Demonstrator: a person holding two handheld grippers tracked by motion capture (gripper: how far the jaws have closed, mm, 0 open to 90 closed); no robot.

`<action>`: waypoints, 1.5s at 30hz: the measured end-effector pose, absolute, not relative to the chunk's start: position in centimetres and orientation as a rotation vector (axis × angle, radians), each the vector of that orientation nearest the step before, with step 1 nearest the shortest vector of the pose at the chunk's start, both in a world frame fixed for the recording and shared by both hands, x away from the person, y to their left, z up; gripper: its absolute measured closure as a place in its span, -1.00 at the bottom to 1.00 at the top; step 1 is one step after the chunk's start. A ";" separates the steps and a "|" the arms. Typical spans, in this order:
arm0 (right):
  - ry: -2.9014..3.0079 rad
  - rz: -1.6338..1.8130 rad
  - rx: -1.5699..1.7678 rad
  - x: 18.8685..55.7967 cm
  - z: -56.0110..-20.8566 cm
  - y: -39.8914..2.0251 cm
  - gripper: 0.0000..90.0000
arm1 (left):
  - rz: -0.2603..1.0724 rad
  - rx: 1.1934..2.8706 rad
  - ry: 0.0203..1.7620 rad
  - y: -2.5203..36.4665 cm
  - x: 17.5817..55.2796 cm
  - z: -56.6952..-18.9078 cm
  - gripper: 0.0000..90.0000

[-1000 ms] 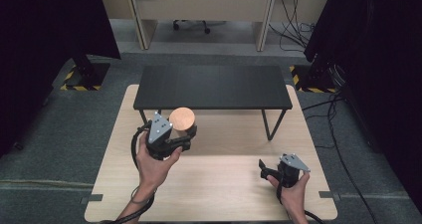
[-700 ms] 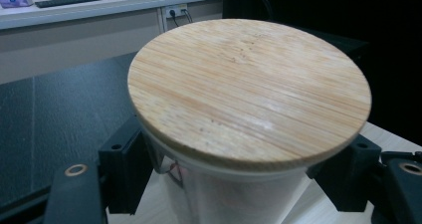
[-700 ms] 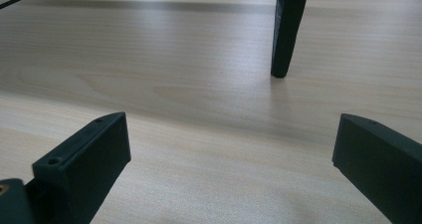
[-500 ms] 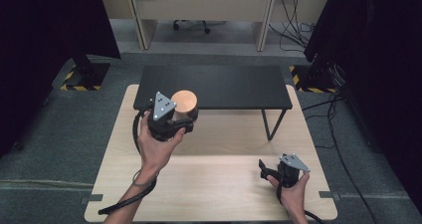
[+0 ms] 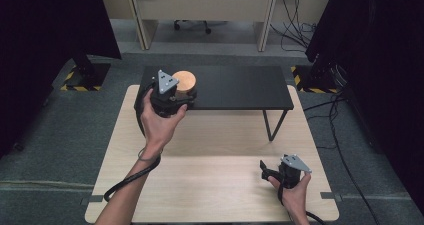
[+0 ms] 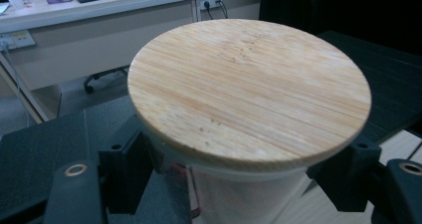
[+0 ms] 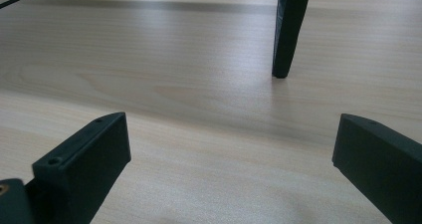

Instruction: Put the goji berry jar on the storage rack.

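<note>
Two jaws of the left gripper (image 5: 186, 94) pinch the lidded jar (image 6: 249, 99) over the black shelf (image 5: 240, 87). Lower it level, well inside the edge. Right gripper (image 7: 231, 169) jaws spread, idle on counter (image 5: 215, 185).

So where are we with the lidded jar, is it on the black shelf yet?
Pick-up looks done: the left gripper is shut on the jar, wooden lid on. In hand: the jar is held at the black shelf's left end. Left: setting it down and releasing, probably. The right gripper rests open on the table.
</note>
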State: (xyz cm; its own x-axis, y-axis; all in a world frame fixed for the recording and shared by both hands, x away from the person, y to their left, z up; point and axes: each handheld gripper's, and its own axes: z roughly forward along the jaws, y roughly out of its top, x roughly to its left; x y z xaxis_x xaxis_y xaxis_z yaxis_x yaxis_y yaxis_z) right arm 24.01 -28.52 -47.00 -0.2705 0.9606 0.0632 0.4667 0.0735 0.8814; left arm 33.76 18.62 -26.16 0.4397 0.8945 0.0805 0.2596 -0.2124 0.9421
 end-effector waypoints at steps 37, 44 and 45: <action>1.801 1.137 1.401 24.0 -47.0 -28.5 -0.96 | 0.764 1.640 1.101 18.4 37.8 -28.8 -0.43; 1.802 1.137 1.401 24.0 -47.0 -28.5 -0.96 | 0.764 1.640 1.099 18.4 37.9 -28.8 -0.43; 1.802 1.137 1.401 24.0 -47.0 -28.5 -0.96 | 0.764 1.640 1.099 18.4 37.9 -28.8 -0.43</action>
